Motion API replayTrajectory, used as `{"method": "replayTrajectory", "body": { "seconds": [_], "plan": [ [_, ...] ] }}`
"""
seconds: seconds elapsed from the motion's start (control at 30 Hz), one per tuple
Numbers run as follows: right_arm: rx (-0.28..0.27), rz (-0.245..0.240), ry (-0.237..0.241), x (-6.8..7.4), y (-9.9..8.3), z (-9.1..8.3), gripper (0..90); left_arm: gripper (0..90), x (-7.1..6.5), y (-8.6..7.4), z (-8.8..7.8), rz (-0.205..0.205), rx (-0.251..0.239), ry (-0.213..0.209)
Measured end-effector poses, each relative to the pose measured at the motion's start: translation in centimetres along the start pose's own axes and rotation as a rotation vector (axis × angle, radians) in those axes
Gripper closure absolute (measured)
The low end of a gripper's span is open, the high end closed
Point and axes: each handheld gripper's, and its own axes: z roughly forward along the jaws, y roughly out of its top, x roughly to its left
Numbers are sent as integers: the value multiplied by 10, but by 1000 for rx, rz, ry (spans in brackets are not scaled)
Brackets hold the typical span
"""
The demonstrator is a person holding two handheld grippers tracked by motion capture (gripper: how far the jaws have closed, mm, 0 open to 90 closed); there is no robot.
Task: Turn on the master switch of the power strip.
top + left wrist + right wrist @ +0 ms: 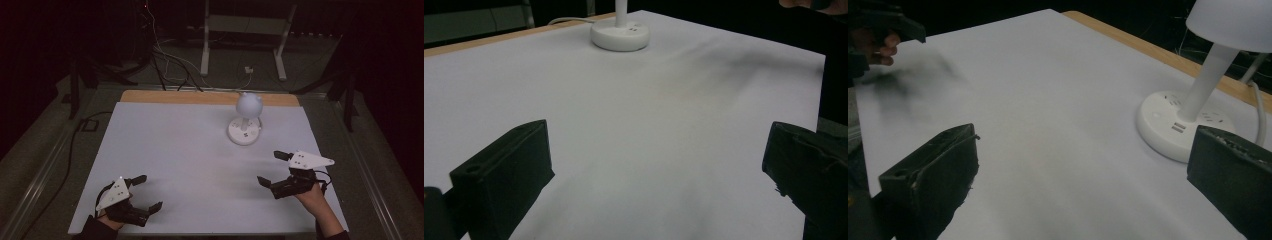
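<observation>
Two tools, left tool (148,191) and right tool (270,166), gape wide and empty; careless reach toward 12 o'clock could topple lamp (245,120) on table (175,150).

At the lower left of the high view, the left gripper (145,192) is black with two blocky jaws and carries a grey three-cornered plate dotted with small marks; a dark sleeve shows at the wrist below it. At the lower right, the right gripper (274,168) is built the same, with a thin black cable looping beside the hand (312,195) and a dark sleeve at the frame's bottom edge. In each gripper view the jaws are matt black blocks with rough, worn edges, the left-hand one showing a small round hole in its top.
</observation>
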Motion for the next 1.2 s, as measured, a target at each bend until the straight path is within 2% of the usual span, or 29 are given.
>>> {"method": "replayTrajectory", "body": {
  "seconds": [0.23,0.67,0.87,0.9,1.2],
  "plan": [
    [-13,13,-29,-10,4,2,5,1,0,0,0,0,-1,-1],
    [-2,34,-69,-30,11,11,5,2,0,0,0,0,-4,-2],
    [-6,52,-85,-42,12,18,5,2,0,0,0,-1,-2,-1],
    [-5,51,-105,-46,13,21,6,2,0,0,0,-3,-6,-2],
    [-10,65,-154,-61,17,37,6,2,0,0,0,1,2,-2]
  ]
}}
